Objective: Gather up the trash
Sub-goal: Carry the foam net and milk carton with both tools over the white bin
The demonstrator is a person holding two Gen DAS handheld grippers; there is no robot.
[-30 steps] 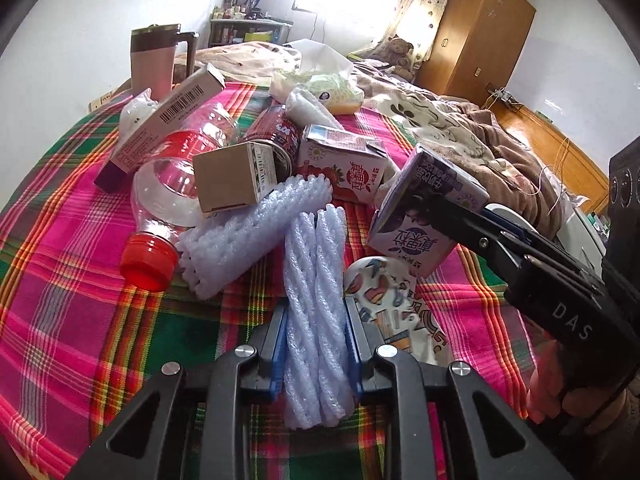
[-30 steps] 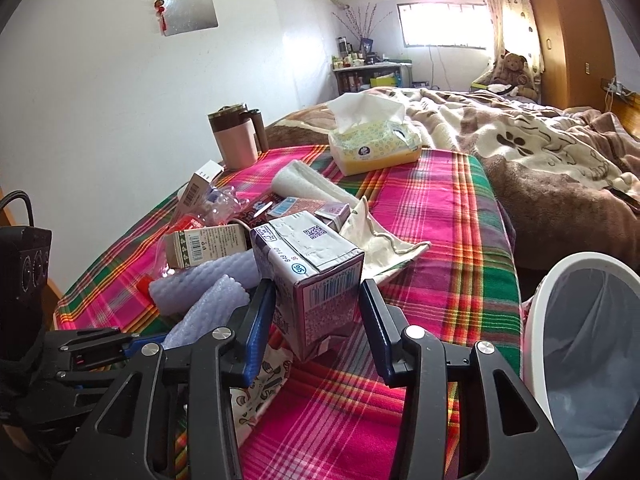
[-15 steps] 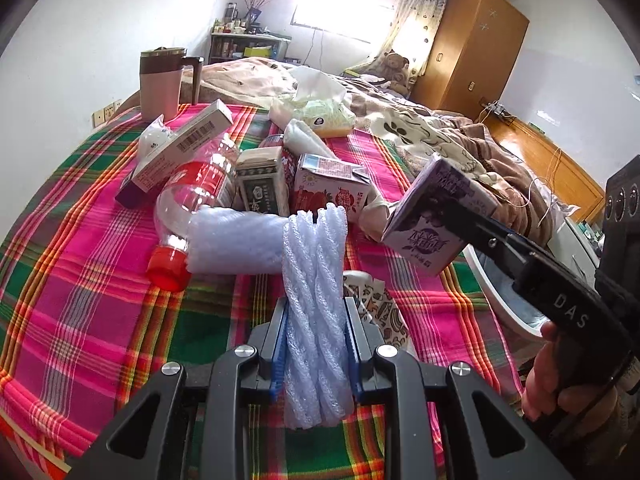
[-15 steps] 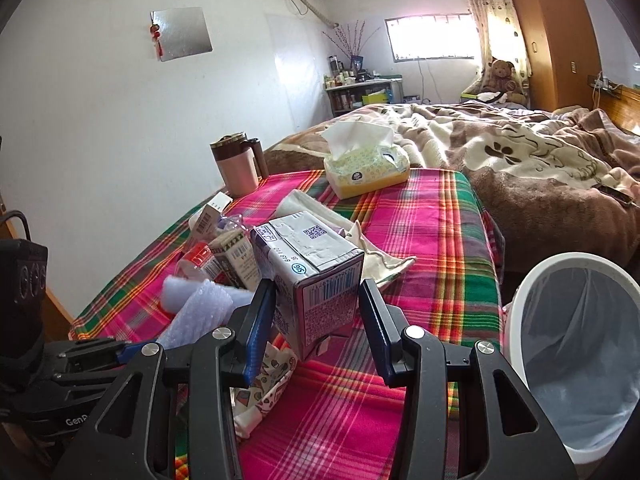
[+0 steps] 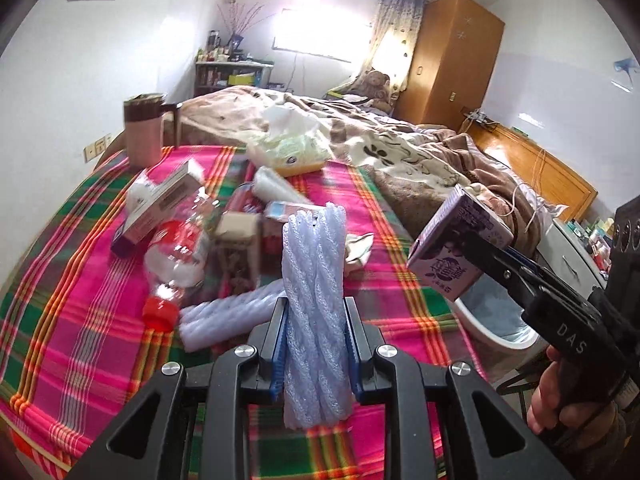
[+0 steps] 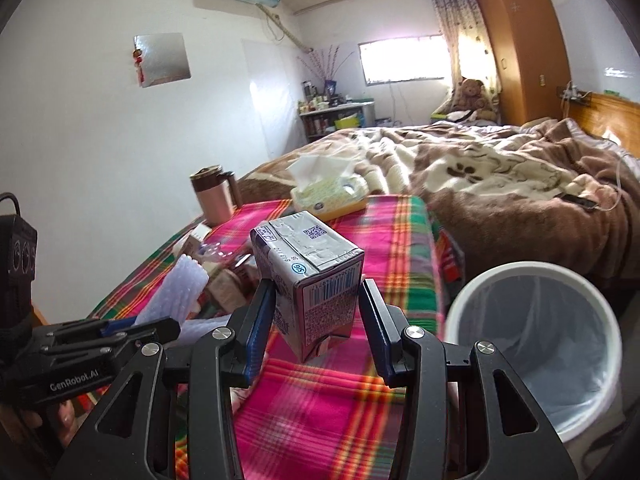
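Left claw (image 5: 314, 322) grips foam net (image 5: 314, 280), long axis pointing away; right claw (image 6: 318, 320) clamps carton (image 6: 310, 280), tilted, beside bin (image 6: 536, 344).

The white lined waste bin (image 6: 536, 344) stood open-mouthed just beside the plaid-covered table's (image 6: 320, 412) edge, with nothing across its rim. Clutter crowded the table's far left: a clear bottle (image 5: 176, 256), cartons (image 5: 160, 204), a pink mug (image 5: 144, 130) and a tissue pack (image 5: 292, 152). The near right cloth lay bare and passable.
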